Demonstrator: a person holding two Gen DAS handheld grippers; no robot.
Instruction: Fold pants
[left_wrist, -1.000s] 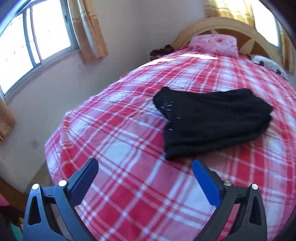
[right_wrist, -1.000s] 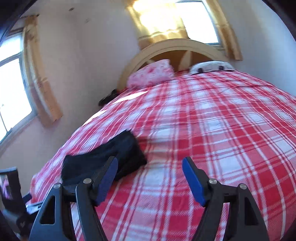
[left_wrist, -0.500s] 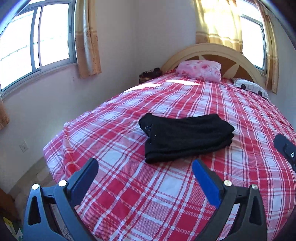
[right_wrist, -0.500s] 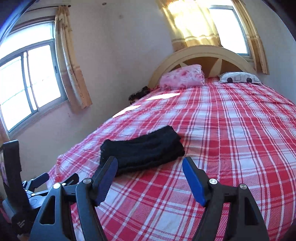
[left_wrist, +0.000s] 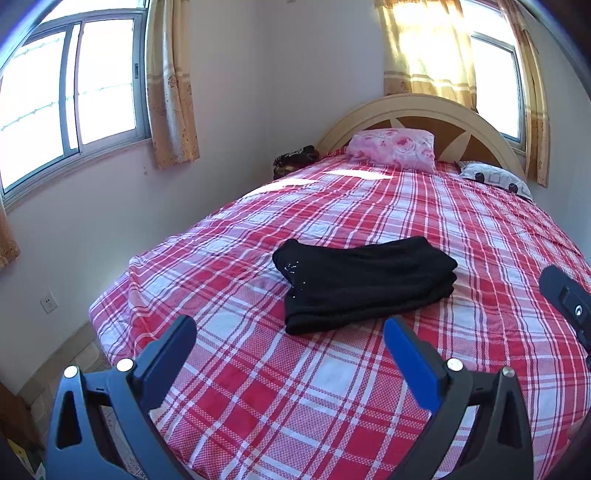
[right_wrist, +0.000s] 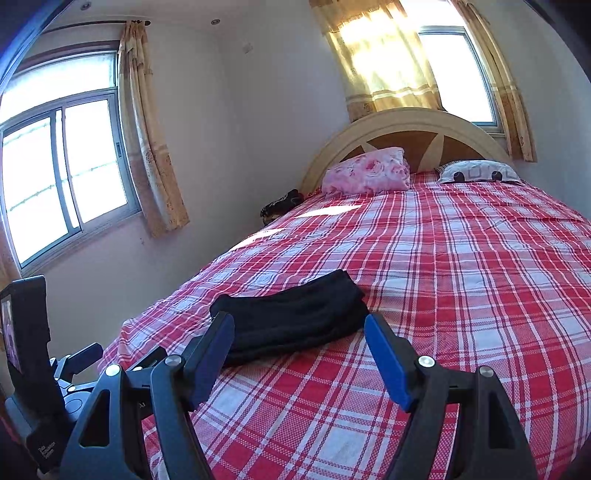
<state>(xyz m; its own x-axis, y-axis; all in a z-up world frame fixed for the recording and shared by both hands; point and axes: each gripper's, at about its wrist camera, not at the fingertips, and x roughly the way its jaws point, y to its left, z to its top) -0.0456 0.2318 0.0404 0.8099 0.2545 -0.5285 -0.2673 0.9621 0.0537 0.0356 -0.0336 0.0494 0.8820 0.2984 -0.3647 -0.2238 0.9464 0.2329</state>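
Note:
The black pants (left_wrist: 364, 282) lie folded in a compact stack on the red plaid bed (left_wrist: 369, 387), near its left front part; they also show in the right wrist view (right_wrist: 295, 319). My left gripper (left_wrist: 290, 334) is open and empty, held back from the pants above the bed's front edge. My right gripper (right_wrist: 299, 332) is open and empty, also back from the pants. The left gripper's body (right_wrist: 33, 369) shows at the left edge of the right wrist view, and part of the right gripper (left_wrist: 569, 299) shows at the right edge of the left wrist view.
A pink pillow (left_wrist: 393, 147) and a white patterned pillow (left_wrist: 495, 179) lie at the curved headboard (left_wrist: 417, 110). Curtained windows (left_wrist: 70, 92) are on the left wall and behind the bed. A dark object (left_wrist: 295, 158) sits beside the headboard. The floor (left_wrist: 70, 362) lies left of the bed.
Both grippers have pulled back and up from the bed, so the pants look smaller and farther away. The pants stay folded and still. Both stay open.

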